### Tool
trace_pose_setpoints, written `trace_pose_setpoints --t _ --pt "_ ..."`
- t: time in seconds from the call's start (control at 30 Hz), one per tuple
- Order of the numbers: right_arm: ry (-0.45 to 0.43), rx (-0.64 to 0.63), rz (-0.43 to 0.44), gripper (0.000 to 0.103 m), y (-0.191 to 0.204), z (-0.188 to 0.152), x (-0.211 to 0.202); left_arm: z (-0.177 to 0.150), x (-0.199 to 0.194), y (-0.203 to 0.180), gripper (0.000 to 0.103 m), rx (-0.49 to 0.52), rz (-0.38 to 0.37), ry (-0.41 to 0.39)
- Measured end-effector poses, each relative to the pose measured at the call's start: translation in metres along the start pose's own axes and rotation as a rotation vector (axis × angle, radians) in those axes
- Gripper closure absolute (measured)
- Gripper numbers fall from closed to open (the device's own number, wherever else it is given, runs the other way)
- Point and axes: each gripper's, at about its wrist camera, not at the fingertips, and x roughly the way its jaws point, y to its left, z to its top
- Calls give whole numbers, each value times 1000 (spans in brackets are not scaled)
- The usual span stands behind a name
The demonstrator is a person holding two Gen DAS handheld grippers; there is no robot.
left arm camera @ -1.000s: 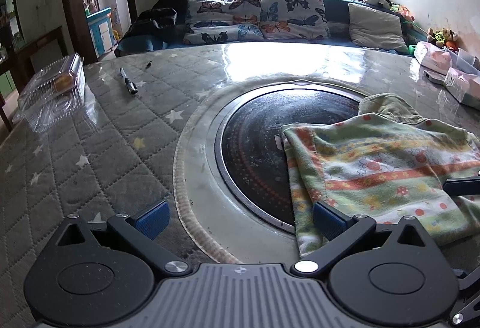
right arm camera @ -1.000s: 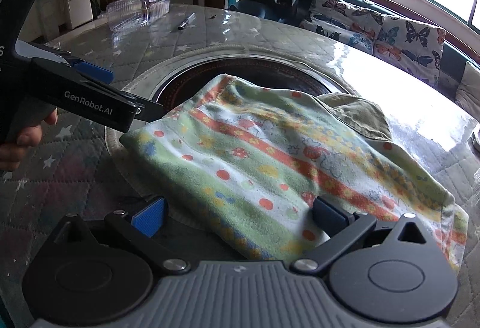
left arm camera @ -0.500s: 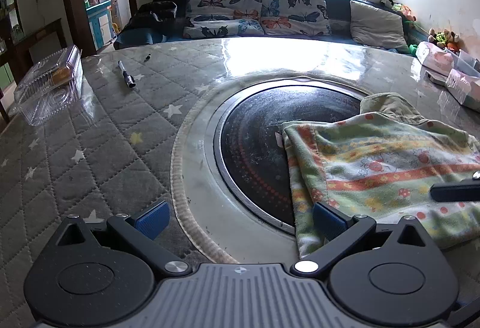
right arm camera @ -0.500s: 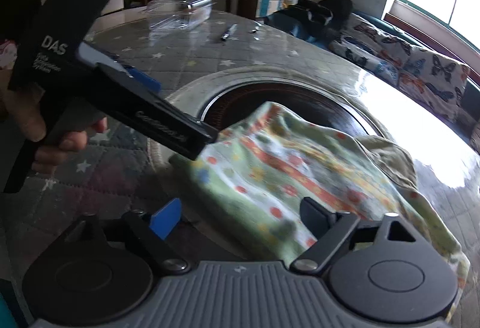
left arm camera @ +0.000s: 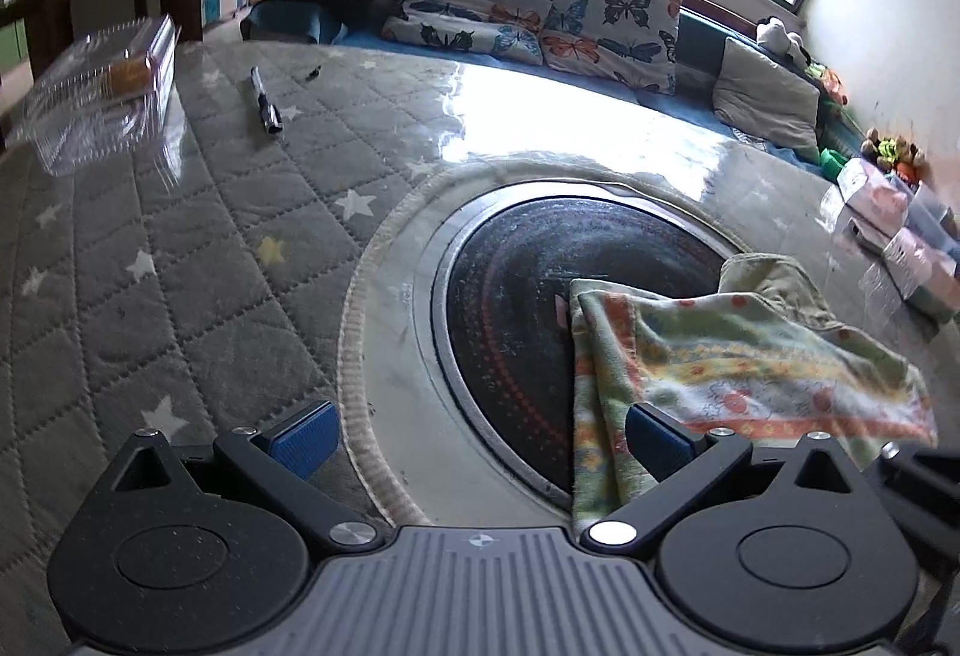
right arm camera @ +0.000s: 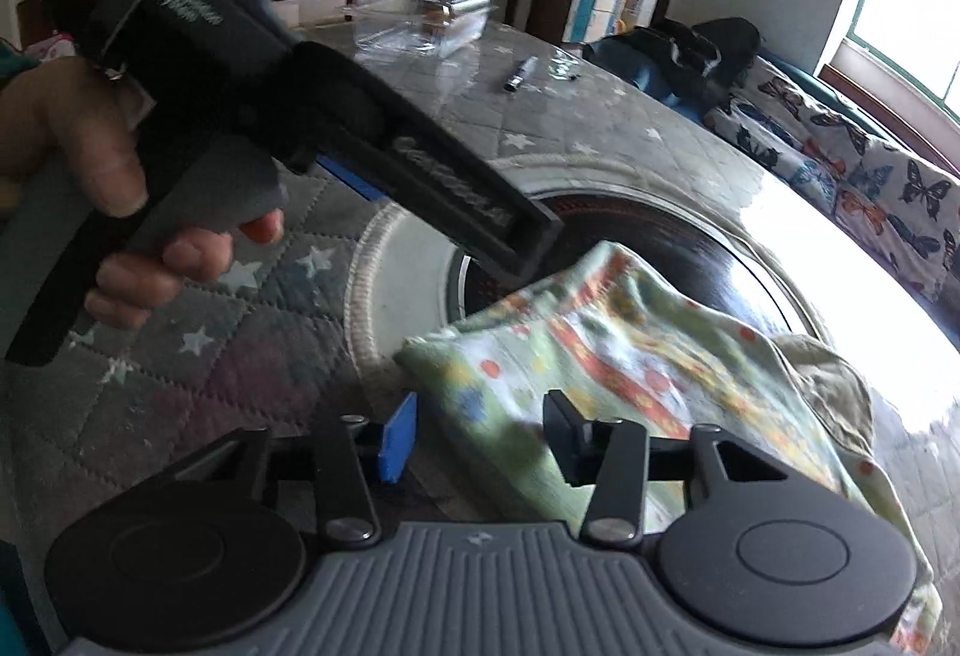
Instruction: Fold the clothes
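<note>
The left gripper (left arm camera: 480, 437) gapes wide, holding nothing. The right gripper (right arm camera: 474, 437), fingers partly open, straddles the cloth (right arm camera: 630, 356) edge. A marker (left arm camera: 265, 101) and clear box (left arm camera: 102, 98) lie at ten o'clock on the table (left arm camera: 180, 296).

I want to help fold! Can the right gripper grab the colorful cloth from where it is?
Probably yes. The right gripper is open, and the cloth's near edge lies between its fingers with nothing blocking. The left gripper hovers off to the side.

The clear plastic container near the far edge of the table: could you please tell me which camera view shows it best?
The left wrist view shows the clear plastic container best: whole, unobstructed, something orange inside. In the right wrist view it is farther off and partly cut off by the left tongs.
</note>
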Motion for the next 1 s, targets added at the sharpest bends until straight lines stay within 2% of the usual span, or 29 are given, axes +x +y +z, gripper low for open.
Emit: trace_pose_setpoints --t 0.07,0.17,0.33,0.5,0.67,0.83,0.93,1.0 --pt "-4 10 2 79 -1 1 1 1 0 1 0 -27 -24 12" --pt "-36 67 24 87 -11 3 -5 1 1 0 0 -62 -62 27" --pt "-96 157 43 92 -29 5 -24 3 4 -3 0 -122 -121 55" --pt "-130 195 49 94 -40 4 -37 7 10 -13 2 -195 -235 95" --pt "-159 226 58 95 -47 -1 -50 8 23 -23 21 -226 -305 127" --pt "-165 232 72 95 -47 -8 -55 9 34 -22 60 -280 -346 150" --pt "-168 248 86 95 -47 -12 -55 8 39 -21 77 -295 -352 156" --pt "-167 263 98 93 -50 -15 -55 7 41 -19 83 -301 -353 154"
